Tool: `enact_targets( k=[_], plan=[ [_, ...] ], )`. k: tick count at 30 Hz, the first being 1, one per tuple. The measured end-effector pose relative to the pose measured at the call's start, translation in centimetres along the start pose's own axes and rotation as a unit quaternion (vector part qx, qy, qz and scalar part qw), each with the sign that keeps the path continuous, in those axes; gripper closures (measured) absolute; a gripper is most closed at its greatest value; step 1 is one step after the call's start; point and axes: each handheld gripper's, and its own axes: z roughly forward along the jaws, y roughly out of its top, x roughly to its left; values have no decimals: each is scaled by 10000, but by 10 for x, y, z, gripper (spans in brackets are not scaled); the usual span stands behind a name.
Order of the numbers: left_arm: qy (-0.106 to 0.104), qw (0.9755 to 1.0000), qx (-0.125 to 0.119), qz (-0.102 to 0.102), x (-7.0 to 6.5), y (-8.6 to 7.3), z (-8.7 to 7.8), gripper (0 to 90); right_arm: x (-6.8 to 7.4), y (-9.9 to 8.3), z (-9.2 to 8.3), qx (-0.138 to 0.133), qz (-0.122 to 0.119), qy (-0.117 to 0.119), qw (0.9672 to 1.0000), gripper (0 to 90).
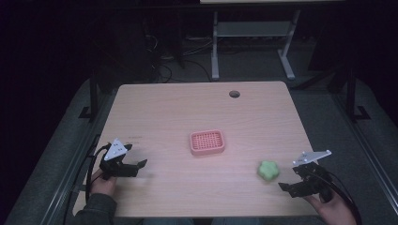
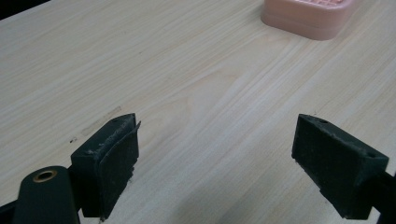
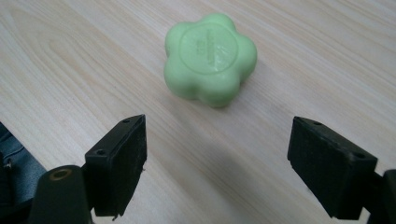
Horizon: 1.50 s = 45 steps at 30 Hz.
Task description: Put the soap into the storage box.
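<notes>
The right gripper [image 1: 292, 183] is held low over the near right part of the wooden table [image 1: 159, 112], with its jaws spread wide and nothing between them. Just ahead of its jaw tips a green flower-shaped soap [image 1: 268, 170] is seen lying flat on the wood, apart from both jaws. In the right gripper view the soap [image 3: 210, 59] is placed beyond the jaw tips of the right gripper [image 3: 215, 165], roughly on the line that runs midway between them, and a round stamped face is shown on its top. A strip of bare table is left between the soap and the jaws.

The left gripper [image 1: 136, 166] is held low over the near left part of the table, its jaws likewise set wide apart and empty. In the left gripper view only bare wood is seen between the jaws of the left gripper [image 2: 217, 161]. A pink soap dish [image 2: 306, 16] is found well ahead of them and off toward the right jaw's side. In the high view the dish [image 1: 207, 142] is seen lying between the two grippers and farther out on the table than either, well apart from the soap.
</notes>
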Motion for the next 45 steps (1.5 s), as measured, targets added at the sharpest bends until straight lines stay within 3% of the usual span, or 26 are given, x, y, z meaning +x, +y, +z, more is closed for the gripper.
enact_targets(
  k=[7,24,37,45],
  plan=[
    [7,9999,54,91,1,0,-1,144,5,15,6,59,-145,-32,9999,201],
    [1,10000,23,78,2,0,-1,144,12,41,22,206,-392,-71,9990,204],
    [-5,10000,-35,24,1,0,-1,144,5,54,34,342,-417,-19,9985,200],
    [-6,10000,-38,24,1,0,-1,144,7,57,46,566,-376,-20,9977,200]
  ],
)
